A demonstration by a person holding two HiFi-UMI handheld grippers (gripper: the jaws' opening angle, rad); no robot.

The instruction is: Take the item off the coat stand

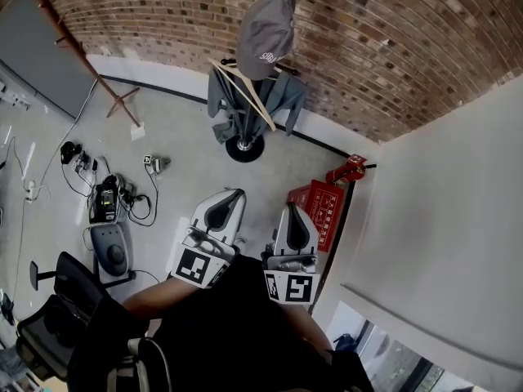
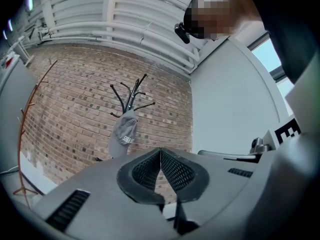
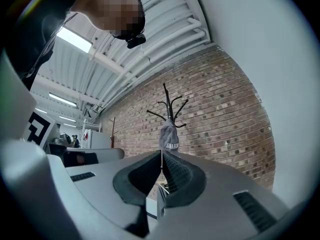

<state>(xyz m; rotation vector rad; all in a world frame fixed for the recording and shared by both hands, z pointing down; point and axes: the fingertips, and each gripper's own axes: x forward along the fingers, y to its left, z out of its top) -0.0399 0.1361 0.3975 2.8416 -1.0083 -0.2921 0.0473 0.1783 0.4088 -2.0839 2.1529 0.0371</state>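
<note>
Cap [image 1: 265, 31] hangs from the top of the coat stand [image 1: 243, 148] against the brick wall [image 1: 392, 47] in head view, with a jacket [image 1: 282, 96] below it. The left gripper [image 1: 231, 194] and right gripper [image 1: 292, 209] are both well apart from it. Left gripper view: jaws together, empty, cap ahead. Right gripper view: same, jaws closed on nothing. Risk: arriving closed would just knock the cap, and a low grab could snag the jacket or tip the stand.

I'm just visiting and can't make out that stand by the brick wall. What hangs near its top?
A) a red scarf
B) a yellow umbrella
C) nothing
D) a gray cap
D: a gray cap with white lettering hangs from the hooks of the stand, in front of the brick wall.
</note>
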